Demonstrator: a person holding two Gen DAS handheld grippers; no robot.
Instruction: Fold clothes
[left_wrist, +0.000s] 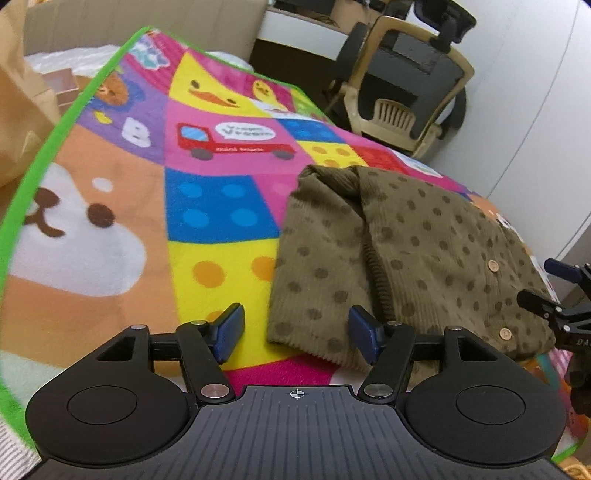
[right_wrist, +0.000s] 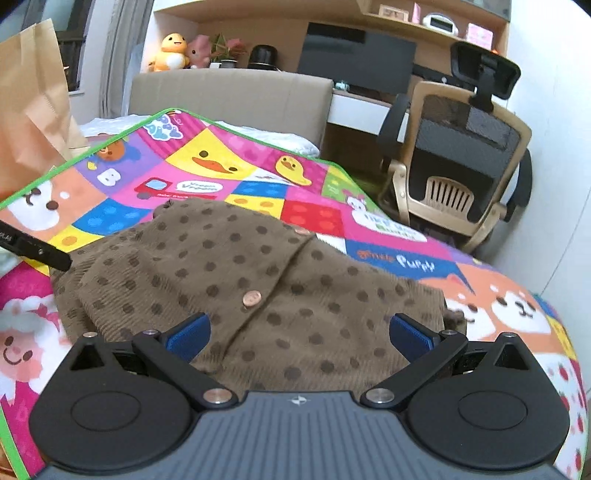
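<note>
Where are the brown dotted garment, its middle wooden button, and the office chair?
brown dotted garment (right_wrist: 221, 266), right wrist view, on its dotted front panel
wooden button (right_wrist: 251, 297), right wrist view, on the button's face
office chair (right_wrist: 461, 147), right wrist view, on its mesh backrest

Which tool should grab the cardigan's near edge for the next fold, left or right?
Probably right. The right tool is open with the brown dotted cardigan filling the gap between its fingers. The left tool, also open, sits at the garment's left corner, half over the blanket.

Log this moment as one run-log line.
garment: dotted cardigan bunched on blanket | left tongs: open, empty, at its corner | right tongs: open, empty, over its button front
</note>
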